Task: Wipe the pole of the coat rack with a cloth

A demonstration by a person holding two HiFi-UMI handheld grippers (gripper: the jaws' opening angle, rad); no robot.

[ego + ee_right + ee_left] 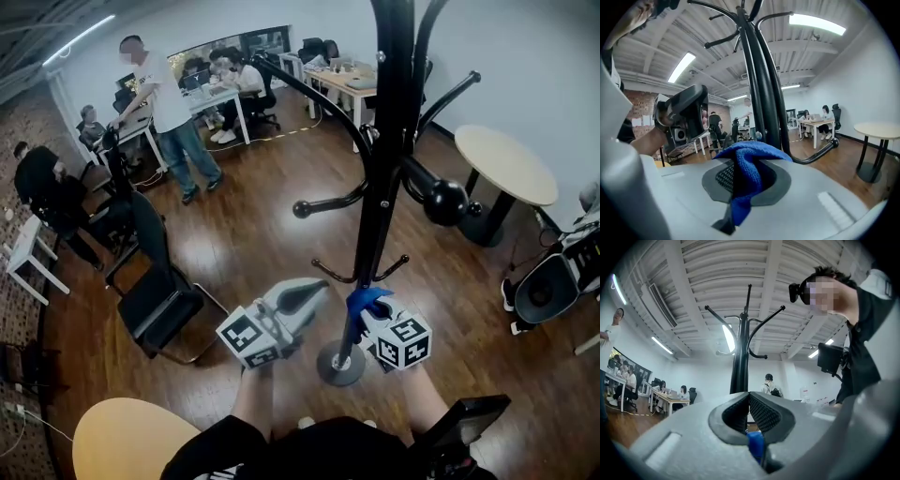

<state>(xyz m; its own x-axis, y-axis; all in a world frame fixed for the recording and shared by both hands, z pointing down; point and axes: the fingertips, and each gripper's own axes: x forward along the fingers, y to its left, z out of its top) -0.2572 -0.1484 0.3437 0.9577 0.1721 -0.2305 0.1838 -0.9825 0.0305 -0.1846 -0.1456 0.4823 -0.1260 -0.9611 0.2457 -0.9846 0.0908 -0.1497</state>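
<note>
Right gripper is clenched on the blue cloth, with a fold hanging down through the jaws (firm hold). The cloth touches the pole low down, just above the base. Left gripper is just beside it, jaws closed together and nothing at the tips. A small blue bit sits deep in the gap; I can't tell what it is. Progress: I'd judge wiping is at the bottom stretch. The pole shows no sign of what's been cleaned, so the long run up to the hooks looks left. No containers in view. Farther off are a round table and people at desks.
</note>
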